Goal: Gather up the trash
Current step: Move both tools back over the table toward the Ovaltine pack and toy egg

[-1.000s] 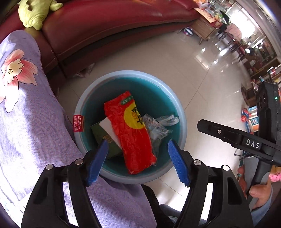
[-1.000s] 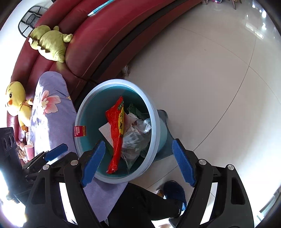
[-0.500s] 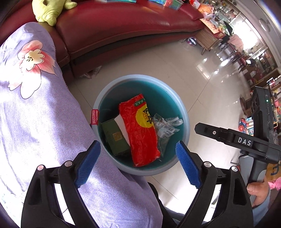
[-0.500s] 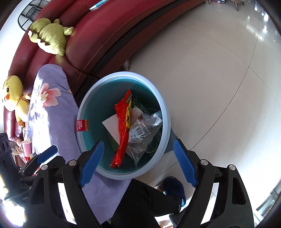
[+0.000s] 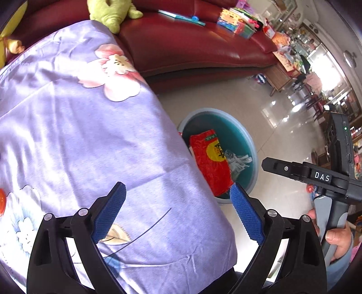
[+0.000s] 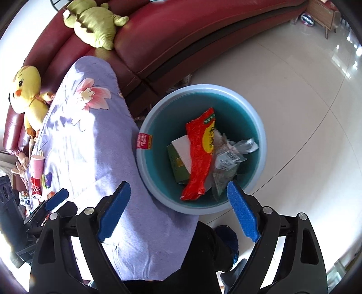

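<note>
A teal bin with a pale blue rim stands on the floor beside the cloth-covered table. In it lie a red snack bag, a clear plastic wrapper, a green box and white paper. My left gripper hovers over the purple cloth, jaws opening, nothing between them. My right gripper hangs above the bin's near rim, jaws also opening and empty. In the left wrist view a hand holds the right gripper to the right.
The purple floral cloth hangs down next to the bin. Behind it runs a red sofa with a green plush toy and a yellow one. A pink cup and a red can stand on the cloth. Below is a person's blue slipper.
Both grippers have lifted and drawn back from the bin toward the cloth, so the bin sits farther right and smaller in the left wrist view. Both pairs of jaws have widened.
</note>
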A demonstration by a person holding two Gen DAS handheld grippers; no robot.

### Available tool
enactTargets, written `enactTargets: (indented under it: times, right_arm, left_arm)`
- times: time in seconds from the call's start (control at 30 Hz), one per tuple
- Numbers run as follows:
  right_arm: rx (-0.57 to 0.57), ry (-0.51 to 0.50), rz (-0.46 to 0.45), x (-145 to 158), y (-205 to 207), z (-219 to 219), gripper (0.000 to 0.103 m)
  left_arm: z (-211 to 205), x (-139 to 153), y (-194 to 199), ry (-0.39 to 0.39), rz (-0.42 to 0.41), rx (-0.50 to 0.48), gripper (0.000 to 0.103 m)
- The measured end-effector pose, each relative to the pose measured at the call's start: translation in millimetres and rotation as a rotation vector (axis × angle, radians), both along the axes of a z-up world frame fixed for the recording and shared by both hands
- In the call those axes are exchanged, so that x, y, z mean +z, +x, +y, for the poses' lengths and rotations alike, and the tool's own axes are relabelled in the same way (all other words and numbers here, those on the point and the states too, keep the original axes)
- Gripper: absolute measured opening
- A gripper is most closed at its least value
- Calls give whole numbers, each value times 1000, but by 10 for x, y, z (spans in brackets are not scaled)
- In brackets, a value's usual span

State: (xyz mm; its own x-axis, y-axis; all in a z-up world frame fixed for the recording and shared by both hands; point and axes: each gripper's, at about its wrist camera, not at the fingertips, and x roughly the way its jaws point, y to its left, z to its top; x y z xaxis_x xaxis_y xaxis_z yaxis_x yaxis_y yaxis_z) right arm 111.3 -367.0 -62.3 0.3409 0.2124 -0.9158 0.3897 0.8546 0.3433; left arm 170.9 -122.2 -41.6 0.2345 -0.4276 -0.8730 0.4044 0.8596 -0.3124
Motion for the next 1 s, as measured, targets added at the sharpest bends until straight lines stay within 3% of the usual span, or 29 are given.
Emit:
enactTargets:
  times: [0.5,1.0]
  right_arm:
    - [309,-89,-12,210,340,1422,83]
    - [674,-219,-2,132,751,2906,83]
  left_arm:
    - [1704,159,-219,16,-40,272,95]
    - [3342,-76,-584,77,-33,598,95]
